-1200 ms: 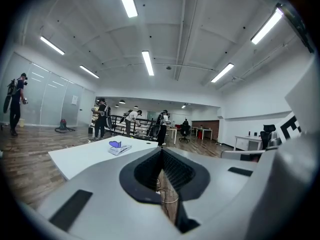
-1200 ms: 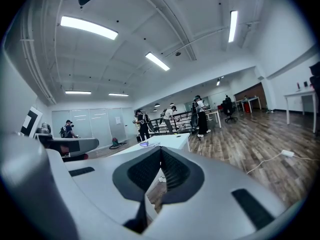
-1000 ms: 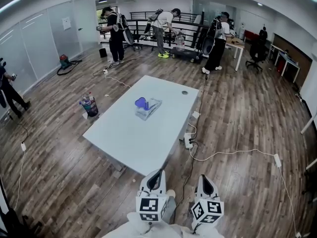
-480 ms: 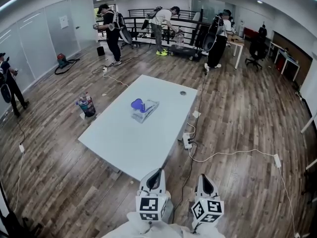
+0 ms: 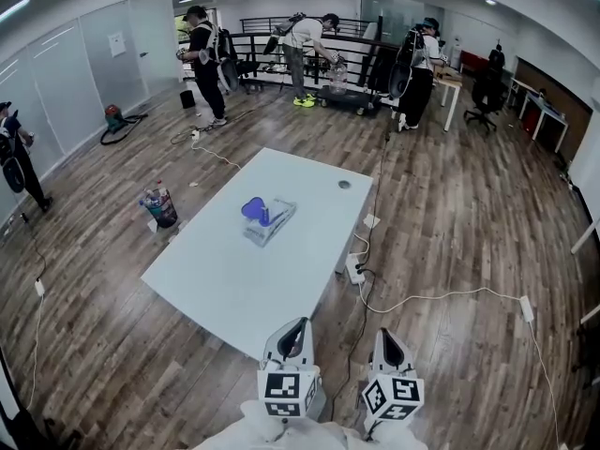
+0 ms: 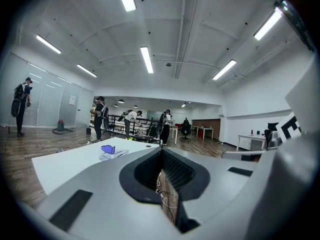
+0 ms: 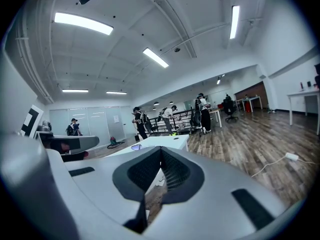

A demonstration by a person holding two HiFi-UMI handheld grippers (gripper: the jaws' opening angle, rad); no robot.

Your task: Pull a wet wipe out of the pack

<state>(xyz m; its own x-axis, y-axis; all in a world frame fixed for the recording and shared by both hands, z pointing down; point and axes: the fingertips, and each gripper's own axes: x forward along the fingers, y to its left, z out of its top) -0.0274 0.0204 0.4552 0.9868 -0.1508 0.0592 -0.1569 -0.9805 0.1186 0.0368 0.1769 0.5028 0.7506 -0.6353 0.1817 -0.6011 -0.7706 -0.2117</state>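
Head view: both tongs sit at the near edge of frame, left gripper (image 5: 297, 326) and right gripper (image 5: 387, 336) side by side, over bare wood floor. The wet wipe pack (image 5: 271, 223) lies mid-table on the white table (image 5: 225, 284), well apart from both tips. It has a blue part (image 5: 253, 210) on its far-left end; I can't tell if that is the flap. Power strip (image 5: 355, 268) and its cable are on the floor just right of the table.

Left gripper view: my jaws are pressed together at the tips, nothing between them. The pack (image 6: 114, 152) shows small, left of the jaw line, on the table (image 6: 60, 166).

Right gripper view: jaws pressed together too, empty. The pack (image 7: 136, 147) is a tiny blue speck on the table (image 7: 167, 142), left of the jaw line.

My read: this is the approach step, no contact, nothing pulled yet.

Next move calls for:
- closing the gap to the table's near edge
- spreading both tongs
- one pinning the pack, the other pinching the wipe at the opening
- watching the cable underfoot
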